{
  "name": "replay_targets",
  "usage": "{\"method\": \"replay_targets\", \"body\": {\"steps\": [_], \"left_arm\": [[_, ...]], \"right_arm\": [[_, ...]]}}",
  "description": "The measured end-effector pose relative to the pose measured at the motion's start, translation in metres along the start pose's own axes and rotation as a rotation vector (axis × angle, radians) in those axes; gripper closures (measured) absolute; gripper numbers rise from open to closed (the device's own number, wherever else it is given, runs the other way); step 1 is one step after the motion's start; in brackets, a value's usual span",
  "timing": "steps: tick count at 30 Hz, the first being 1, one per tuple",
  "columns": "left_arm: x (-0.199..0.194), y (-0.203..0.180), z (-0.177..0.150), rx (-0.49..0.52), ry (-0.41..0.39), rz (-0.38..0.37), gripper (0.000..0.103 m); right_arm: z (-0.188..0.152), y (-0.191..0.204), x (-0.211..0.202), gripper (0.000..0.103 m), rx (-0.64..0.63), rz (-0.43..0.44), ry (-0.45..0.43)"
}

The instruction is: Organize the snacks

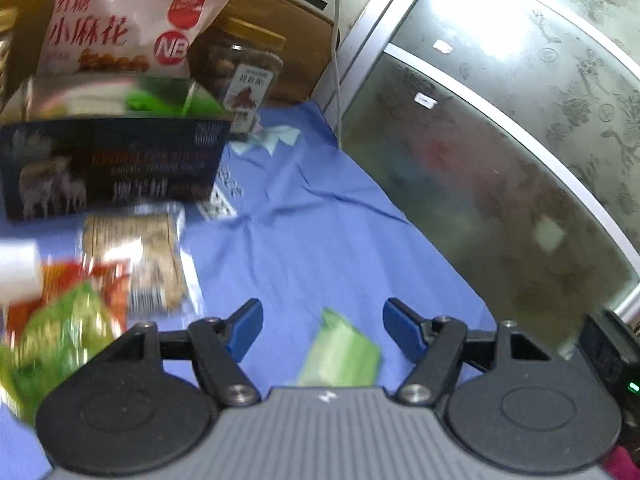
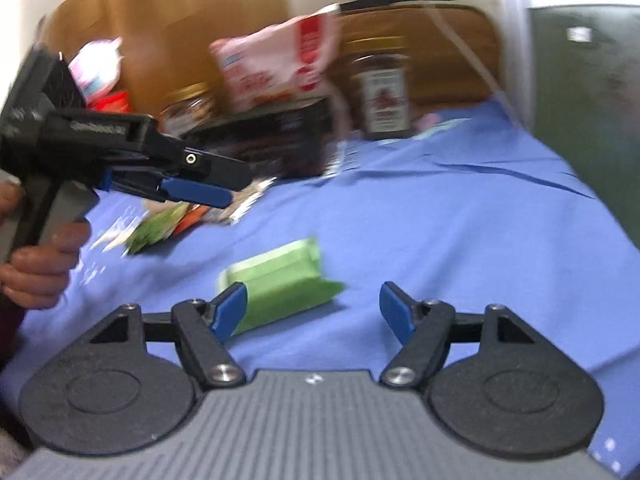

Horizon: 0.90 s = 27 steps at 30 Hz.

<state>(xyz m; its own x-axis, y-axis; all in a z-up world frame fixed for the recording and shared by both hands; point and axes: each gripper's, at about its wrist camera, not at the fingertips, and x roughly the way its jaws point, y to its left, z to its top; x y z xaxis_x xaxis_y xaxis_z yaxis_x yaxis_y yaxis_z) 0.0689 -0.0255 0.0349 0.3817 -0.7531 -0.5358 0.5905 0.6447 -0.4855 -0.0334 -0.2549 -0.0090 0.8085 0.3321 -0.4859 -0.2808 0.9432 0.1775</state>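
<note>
Snacks crowd the blue-clothed worktop point(image 2: 440, 216). Nearest, low in the frame, a green packet point(image 2: 280, 284) lies flat between my right claw's point(image 2: 313, 304) wide tips, untouched. My left claw point(image 1: 322, 326) also gapes wide and empty. Further back sit a black box point(image 1: 108, 164), a pink bag point(image 1: 132, 16) and a jar point(image 2: 382, 88).

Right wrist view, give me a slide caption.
Open right gripper over green packet on blue cloth.

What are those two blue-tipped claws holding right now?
Nothing. The right gripper stands open over the green packet lying on the blue cloth; the left gripper is open and empty too.
</note>
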Motion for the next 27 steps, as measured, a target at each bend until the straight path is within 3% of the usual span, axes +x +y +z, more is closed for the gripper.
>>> {"method": "replay_targets", "body": {"steps": [8, 9, 10, 18, 22, 27], "left_arm": [[-0.019, 0.02, -0.038, -0.226, 0.062, -0.097, 0.035], [-0.017, 0.019, -0.04, -0.231, 0.065, -0.097, 0.035], [-0.014, 0.018, -0.042, -0.234, 0.069, -0.091, 0.035], [0.001, 0.022, -0.046, -0.283, 0.066, -0.081, 0.035], [-0.003, 0.02, -0.041, -0.27, 0.048, -0.114, 0.043], [-0.017, 0.027, -0.033, -0.255, 0.003, -0.073, 0.043]], "right_arm": [[0.006, 0.001, 0.022, 0.032, -0.031, 0.059, 0.021], [0.005, 0.004, 0.021, 0.042, -0.042, 0.077, 0.021], [0.005, 0.006, 0.02, 0.045, -0.039, 0.087, 0.022], [0.001, 0.016, 0.017, 0.047, 0.005, 0.117, 0.036], [0.006, 0.016, 0.024, 0.048, 0.043, 0.131, 0.029], [0.02, 0.02, 0.037, 0.048, 0.069, 0.159, 0.012]]}}
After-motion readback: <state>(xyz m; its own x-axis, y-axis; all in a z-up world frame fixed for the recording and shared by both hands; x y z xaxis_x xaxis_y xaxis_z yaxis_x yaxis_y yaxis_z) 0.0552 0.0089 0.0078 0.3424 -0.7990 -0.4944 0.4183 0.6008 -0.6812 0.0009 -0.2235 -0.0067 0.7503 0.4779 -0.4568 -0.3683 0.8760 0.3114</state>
